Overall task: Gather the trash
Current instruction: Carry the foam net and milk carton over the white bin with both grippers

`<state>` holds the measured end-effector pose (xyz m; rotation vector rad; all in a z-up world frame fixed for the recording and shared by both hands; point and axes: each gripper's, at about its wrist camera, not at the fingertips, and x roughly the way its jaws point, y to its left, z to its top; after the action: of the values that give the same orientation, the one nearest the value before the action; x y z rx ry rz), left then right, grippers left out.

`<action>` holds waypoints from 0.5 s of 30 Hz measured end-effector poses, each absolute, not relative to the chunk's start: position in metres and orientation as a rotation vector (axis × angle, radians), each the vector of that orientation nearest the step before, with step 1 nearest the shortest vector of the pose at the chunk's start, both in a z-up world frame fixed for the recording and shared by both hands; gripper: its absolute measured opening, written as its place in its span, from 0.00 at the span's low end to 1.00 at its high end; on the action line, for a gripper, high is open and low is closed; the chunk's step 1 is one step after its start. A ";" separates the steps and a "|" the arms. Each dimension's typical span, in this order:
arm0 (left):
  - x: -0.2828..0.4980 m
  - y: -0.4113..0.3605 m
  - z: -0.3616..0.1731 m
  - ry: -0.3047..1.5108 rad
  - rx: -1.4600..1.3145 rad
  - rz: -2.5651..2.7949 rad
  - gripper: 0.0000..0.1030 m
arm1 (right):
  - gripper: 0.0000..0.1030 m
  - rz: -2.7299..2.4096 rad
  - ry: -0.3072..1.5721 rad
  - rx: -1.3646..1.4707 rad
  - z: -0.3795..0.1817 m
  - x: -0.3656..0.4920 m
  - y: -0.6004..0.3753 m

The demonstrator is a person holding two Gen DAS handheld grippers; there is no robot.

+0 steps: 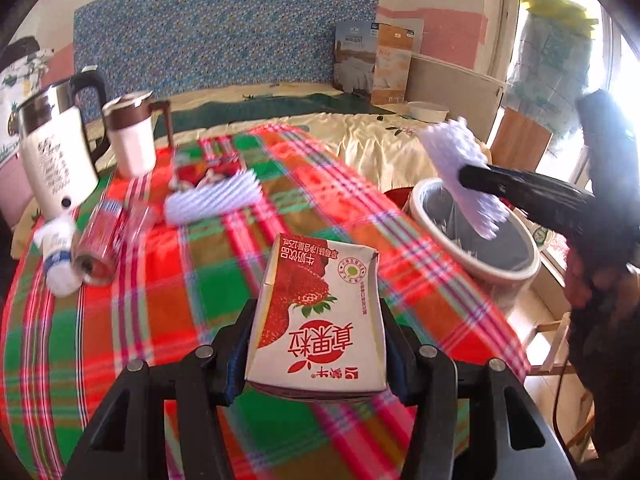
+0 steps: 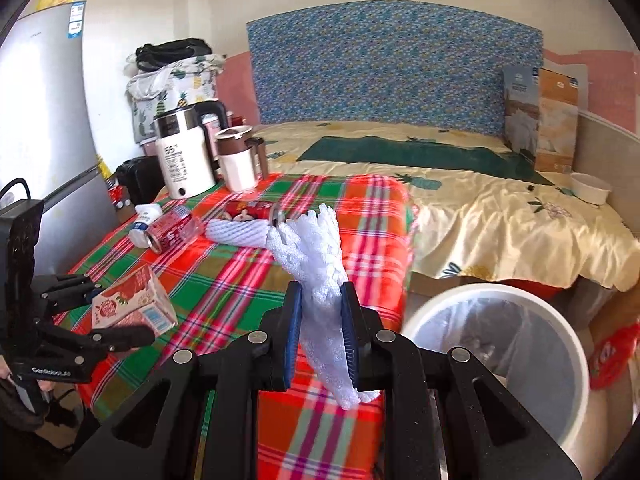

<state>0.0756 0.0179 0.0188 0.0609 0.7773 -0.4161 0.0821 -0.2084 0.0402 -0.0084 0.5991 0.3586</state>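
Note:
My left gripper is shut on a strawberry milk carton, lifted above the plaid tablecloth; in the right wrist view the same carton sits in that gripper at the left. My right gripper is shut on a white foam fruit net. In the left wrist view that net hangs over the rim of the white trash bin, pinched by the right gripper. The bin stands at the table's right side.
A second foam net, a red can, a small white bottle and red packets lie on the cloth. A kettle and a mug stand at its far left. A bed lies behind, a fridge at the left.

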 end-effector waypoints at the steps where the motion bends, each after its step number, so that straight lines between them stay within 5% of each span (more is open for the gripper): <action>1: 0.078 0.012 0.021 0.769 0.056 -0.429 0.54 | 0.19 0.346 0.596 -0.006 0.041 0.081 -0.213; 15: 0.106 -0.085 0.044 0.715 0.113 -0.460 0.54 | 0.19 0.108 0.591 0.040 0.050 0.058 -0.299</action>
<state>0.1064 -0.0847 0.0438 0.1128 0.7147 -0.4596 0.0575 -0.2993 0.0497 0.0400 0.5907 0.1083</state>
